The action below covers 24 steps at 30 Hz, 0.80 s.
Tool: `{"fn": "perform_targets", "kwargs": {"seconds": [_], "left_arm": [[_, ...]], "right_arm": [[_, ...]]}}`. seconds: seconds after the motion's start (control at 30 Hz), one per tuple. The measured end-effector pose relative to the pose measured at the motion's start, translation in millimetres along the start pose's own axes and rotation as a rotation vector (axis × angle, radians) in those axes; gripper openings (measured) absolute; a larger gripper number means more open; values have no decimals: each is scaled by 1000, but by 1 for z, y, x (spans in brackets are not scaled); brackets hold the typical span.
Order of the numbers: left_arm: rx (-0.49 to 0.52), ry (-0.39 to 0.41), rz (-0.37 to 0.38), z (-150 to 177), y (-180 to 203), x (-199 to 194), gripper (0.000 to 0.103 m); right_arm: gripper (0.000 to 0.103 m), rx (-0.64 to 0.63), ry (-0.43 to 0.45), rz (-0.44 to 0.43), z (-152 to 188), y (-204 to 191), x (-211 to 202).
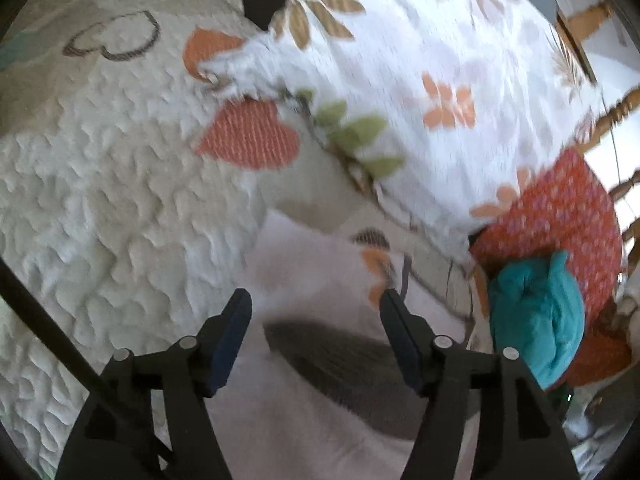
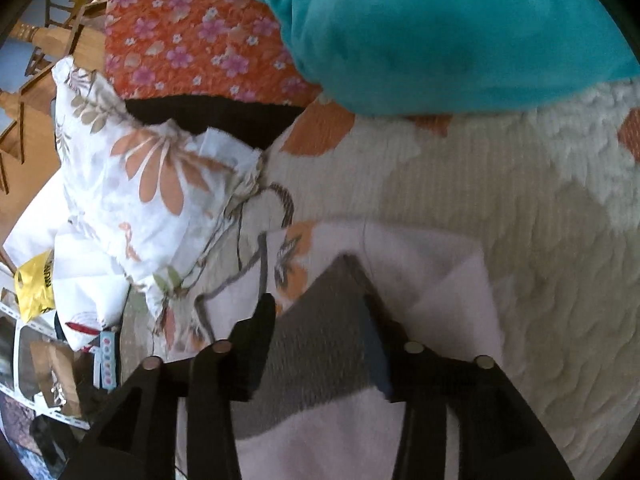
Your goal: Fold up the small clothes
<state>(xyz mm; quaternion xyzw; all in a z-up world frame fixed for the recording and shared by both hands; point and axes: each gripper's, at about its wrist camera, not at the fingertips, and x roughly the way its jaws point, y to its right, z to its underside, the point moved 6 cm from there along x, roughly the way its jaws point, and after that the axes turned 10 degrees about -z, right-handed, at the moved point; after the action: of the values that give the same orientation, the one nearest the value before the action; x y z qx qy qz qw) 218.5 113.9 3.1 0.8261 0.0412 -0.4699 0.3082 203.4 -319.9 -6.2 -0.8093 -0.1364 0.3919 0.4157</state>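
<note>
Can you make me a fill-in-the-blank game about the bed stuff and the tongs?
1. The fluffy bundle beside the orange flowered cloth is colored ____.
2. Both the left tongs and the right tongs are ____, gripping nothing.
3. The pale pink garment under the tongs has a patch colored ____.
4. The white pillow is printed with ____.

Missing words: teal; open; gray; flowers

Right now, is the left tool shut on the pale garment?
No: in the left wrist view the left tool stands wide open above the pale garment, with cloth visible in the gap between its fingers.
</note>
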Motion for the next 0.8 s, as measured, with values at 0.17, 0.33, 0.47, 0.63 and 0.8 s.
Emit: {"fn": "perform_targets", "kwargs": {"seconds": [0.17,0.33,0.47,0.63,0.8], "left_arm": [[11,15,3,-1,-5,-23,67],[68,24,-46,25,-13,-53,68],[124,34,-76,52,-15,-82,69],[236,109,-124,79,-9,-127,70],[389,243,-225,94,0,-170,76]], "right_arm": [[55,-78,42,33,-3,-11,-30],[57,-134,33,87,24,-5,-70],[57,-116,22,108,55,7,-101],[57,-105,13,125,93,16,-133],[57,-176,44,165,120,8,-166]]}}
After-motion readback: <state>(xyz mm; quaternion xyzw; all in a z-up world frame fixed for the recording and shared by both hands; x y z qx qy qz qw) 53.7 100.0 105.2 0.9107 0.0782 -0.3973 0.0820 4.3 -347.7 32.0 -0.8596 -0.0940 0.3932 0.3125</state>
